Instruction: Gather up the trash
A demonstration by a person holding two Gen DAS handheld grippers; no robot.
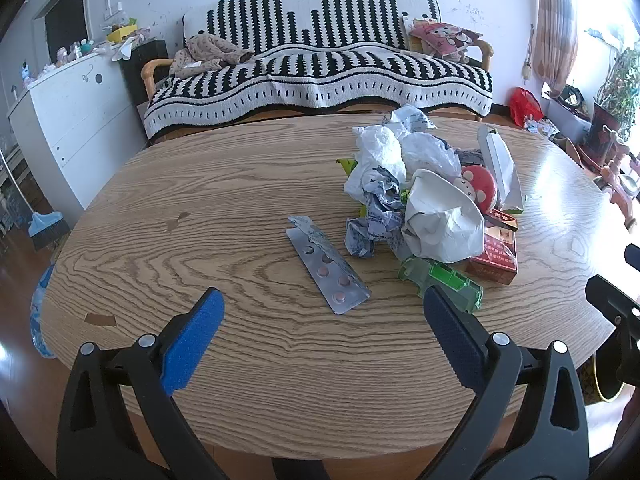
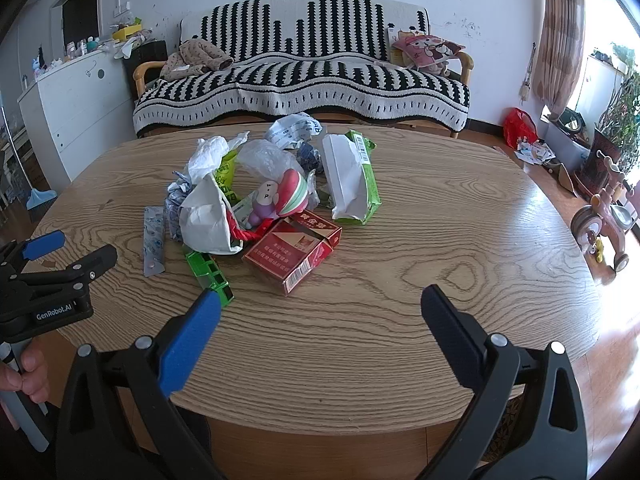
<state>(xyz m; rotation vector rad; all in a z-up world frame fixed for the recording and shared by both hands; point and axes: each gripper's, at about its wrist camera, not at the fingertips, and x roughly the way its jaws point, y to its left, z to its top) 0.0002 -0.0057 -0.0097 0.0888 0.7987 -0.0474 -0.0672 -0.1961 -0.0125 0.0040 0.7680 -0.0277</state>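
Note:
A heap of trash lies on the oval wooden table (image 1: 248, 360): crumpled white paper (image 1: 442, 220), a silver pill blister strip (image 1: 326, 270), a green plastic piece (image 1: 444, 280), a red cigarette box (image 2: 292, 250) and a green-and-white wrapper (image 2: 352, 174). A mushroom toy (image 2: 280, 196) sits among them. My left gripper (image 1: 322, 320) is open and empty, hovering just short of the blister strip. My right gripper (image 2: 320, 318) is open and empty, just short of the cigarette box. The left gripper also shows in the right wrist view (image 2: 70, 250).
A black-and-white striped sofa (image 2: 304, 76) stands behind the table. A white cabinet (image 1: 76, 120) is at the left. A child's tricycle (image 2: 604, 216), a red bag (image 2: 518, 126) and plants are on the floor at the right.

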